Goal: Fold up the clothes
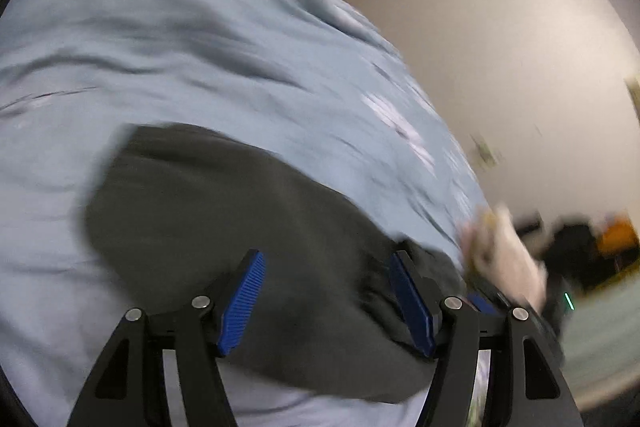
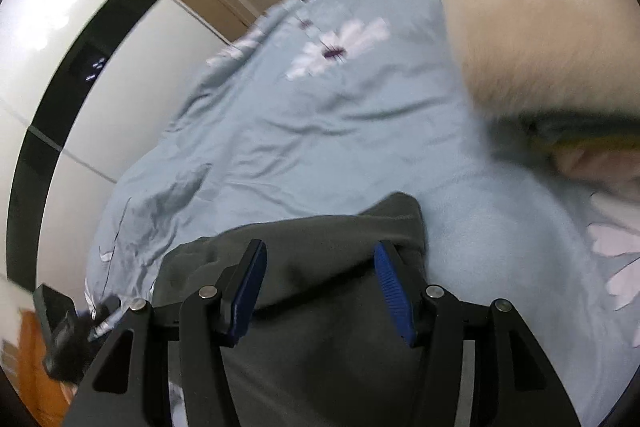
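On pale blue bedding (image 2: 320, 131), dark garment (image 2: 320, 327) cut off below, blurred fuzzy sleeve (image 2: 536, 27).

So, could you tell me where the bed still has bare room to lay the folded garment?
Free: the blue floral bedsheet beyond the dark grey garment, toward the white cabinet. Crowded: the right side, where a fluffy cream sleeve hangs over the sheet, and the near edge under the garment.

Matt dark cloth garment (image 2: 328, 327) — ribbed jaws
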